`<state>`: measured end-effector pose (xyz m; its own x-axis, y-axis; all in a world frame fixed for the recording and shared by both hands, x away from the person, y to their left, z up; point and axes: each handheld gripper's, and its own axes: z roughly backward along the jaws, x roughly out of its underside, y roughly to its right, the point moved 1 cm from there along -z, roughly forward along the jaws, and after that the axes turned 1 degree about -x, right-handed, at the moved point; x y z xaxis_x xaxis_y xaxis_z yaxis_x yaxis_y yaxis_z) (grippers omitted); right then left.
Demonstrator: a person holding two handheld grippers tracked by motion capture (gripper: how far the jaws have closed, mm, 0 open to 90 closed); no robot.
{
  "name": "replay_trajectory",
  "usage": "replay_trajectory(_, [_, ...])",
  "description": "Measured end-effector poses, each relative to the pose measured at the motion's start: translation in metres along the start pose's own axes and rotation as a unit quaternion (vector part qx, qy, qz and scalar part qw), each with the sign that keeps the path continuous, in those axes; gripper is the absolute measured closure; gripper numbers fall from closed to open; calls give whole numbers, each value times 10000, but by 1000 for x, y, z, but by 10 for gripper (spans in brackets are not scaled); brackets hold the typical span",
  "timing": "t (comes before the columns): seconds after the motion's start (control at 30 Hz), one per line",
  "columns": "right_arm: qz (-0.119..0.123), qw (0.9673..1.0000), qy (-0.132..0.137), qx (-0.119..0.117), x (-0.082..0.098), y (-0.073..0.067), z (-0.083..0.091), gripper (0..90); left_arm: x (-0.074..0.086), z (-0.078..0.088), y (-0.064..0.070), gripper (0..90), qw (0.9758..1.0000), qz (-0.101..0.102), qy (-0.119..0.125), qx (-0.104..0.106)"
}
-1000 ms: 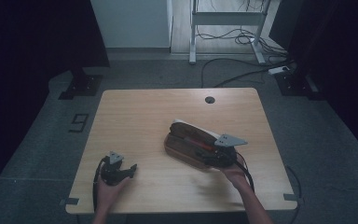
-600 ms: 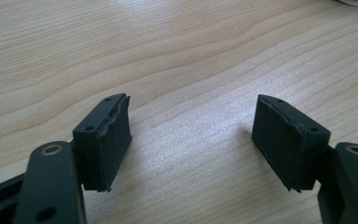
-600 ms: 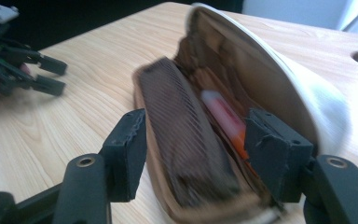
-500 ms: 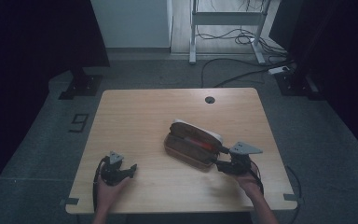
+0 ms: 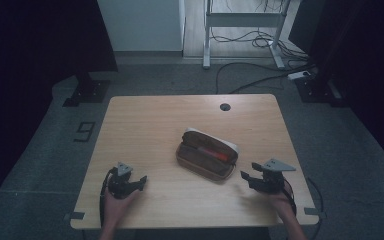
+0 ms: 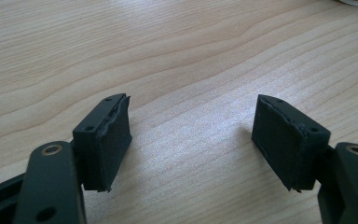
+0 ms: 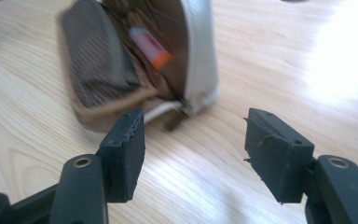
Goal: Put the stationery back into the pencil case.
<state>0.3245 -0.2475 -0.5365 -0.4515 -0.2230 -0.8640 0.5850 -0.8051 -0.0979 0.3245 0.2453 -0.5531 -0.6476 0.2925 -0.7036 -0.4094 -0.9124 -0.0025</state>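
Observation:
A brown pencil case (image 5: 207,154) with a white rim lies unzipped in the middle of the wooden table (image 5: 150,120), and a red-orange pen (image 5: 215,153) shows inside it. In the right gripper view the case (image 7: 135,60) lies just beyond the jaws, with the pen (image 7: 151,46) and the zip pull (image 7: 173,120) showing. My right gripper (image 5: 244,178) rests open on the table just right of the case, holding nothing. My left gripper (image 5: 141,181) rests open near the front left edge, well apart from the case. In its own view my left gripper (image 6: 191,128) has bare wood between its jaws.
A round cable hole (image 5: 224,106) sits at the table's far edge. Around the table is grey floor with cables (image 5: 250,80), a white desk frame (image 5: 240,30) behind, and dark stands at left (image 5: 85,90) and right (image 5: 320,85).
My right gripper has drawn back from the pencil case toward the front right of the table and now rests there open. The case stays unzipped. The left gripper has not moved.

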Motion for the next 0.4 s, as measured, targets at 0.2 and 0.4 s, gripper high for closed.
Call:
replay_trajectory(0.2, [-61,9999,-57,92,5,6,0,365,0,0,0,275,10000,2,0,0])
replay_trajectory(0.4, [-13,9998,-137,147,7,8,-3,342,0,0,0,275,10000,1,-1,0])
